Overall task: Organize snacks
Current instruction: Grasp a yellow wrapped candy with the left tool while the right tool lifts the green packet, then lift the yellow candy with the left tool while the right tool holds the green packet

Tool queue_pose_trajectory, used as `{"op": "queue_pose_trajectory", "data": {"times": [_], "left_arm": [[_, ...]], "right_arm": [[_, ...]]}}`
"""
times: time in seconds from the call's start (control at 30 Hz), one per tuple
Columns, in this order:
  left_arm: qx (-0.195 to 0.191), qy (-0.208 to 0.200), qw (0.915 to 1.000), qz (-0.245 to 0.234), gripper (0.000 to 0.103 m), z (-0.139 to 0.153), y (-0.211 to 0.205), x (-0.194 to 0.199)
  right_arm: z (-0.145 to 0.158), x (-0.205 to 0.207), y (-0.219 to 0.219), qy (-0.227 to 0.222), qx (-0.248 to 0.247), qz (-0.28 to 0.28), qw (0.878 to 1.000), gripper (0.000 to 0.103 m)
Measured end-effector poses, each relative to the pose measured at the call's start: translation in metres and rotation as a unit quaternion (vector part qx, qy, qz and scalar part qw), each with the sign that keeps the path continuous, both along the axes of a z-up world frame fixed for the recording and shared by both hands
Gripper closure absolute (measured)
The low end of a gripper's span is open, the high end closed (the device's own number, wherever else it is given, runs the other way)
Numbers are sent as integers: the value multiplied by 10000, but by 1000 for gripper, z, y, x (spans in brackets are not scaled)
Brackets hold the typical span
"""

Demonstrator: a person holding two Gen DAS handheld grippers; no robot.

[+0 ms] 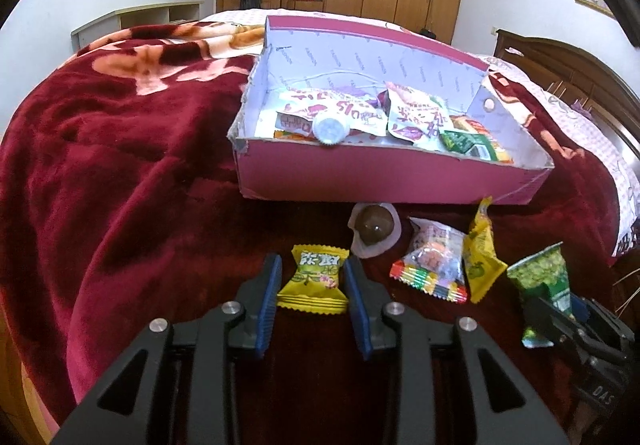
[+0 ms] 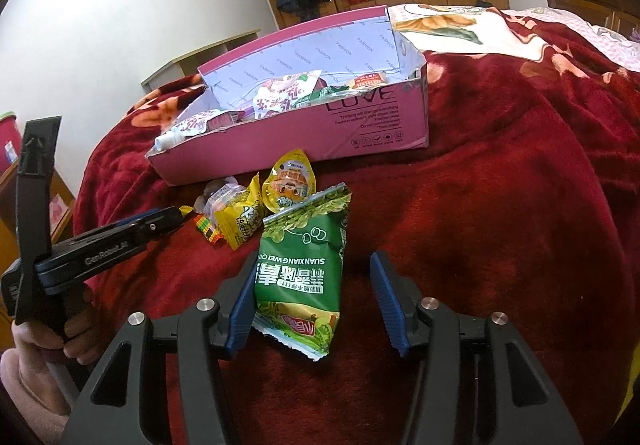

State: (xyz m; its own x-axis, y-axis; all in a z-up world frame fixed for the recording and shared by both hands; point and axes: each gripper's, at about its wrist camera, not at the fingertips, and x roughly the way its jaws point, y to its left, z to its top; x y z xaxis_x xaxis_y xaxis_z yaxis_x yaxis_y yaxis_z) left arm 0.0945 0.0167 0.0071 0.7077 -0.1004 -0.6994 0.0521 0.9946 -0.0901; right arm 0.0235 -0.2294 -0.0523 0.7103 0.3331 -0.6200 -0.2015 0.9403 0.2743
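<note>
My left gripper [image 1: 313, 273] is shut on a small yellow candy packet [image 1: 316, 279], with both blue pads pressing its sides just above the red blanket. In the right wrist view the left gripper [image 2: 172, 215] comes in from the left. My right gripper [image 2: 315, 259] stands open around a green pea snack bag [image 2: 300, 269] lying on the blanket. Its left pad touches the bag and its right pad is clear of it. The pink cardboard box [image 1: 392, 181] behind holds several snack packets and a capped pouch [image 1: 330, 129].
Loose snacks lie in front of the box: a brown ball candy [image 1: 376, 229], a clear packet with a rainbow edge [image 1: 434, 265], a yellow packet [image 1: 480, 253] and an orange pouch [image 2: 290, 181]. The red blanket [image 1: 120, 165] covers the bed. A hand [image 2: 36, 345] holds the left gripper's handle.
</note>
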Motion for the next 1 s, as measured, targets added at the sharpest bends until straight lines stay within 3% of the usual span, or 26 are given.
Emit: {"op": "queue_pose_trajectory", "data": {"times": [0.33, 0.63, 0.7, 0.77, 1.0], "left_arm": [[314, 109, 9994, -82, 69, -7, -12, -6], [184, 249, 9995, -52, 64, -16, -10, 7], [147, 225, 9996, -42, 70, -15, -9, 6], [48, 203, 9998, -35, 70, -13, -6, 4], [-162, 10, 9998, -80, 70, 0, 2, -7]], "right_arm": [[1, -4, 0, 32, -43, 21, 10000, 49], [2, -5, 6, 45, -214, 4, 9998, 49], [3, -6, 6, 36, -216, -7, 9998, 52], [4, -7, 5, 17, -208, -35, 9998, 62], [9, -13, 4, -138, -134, -25, 9998, 65]]}}
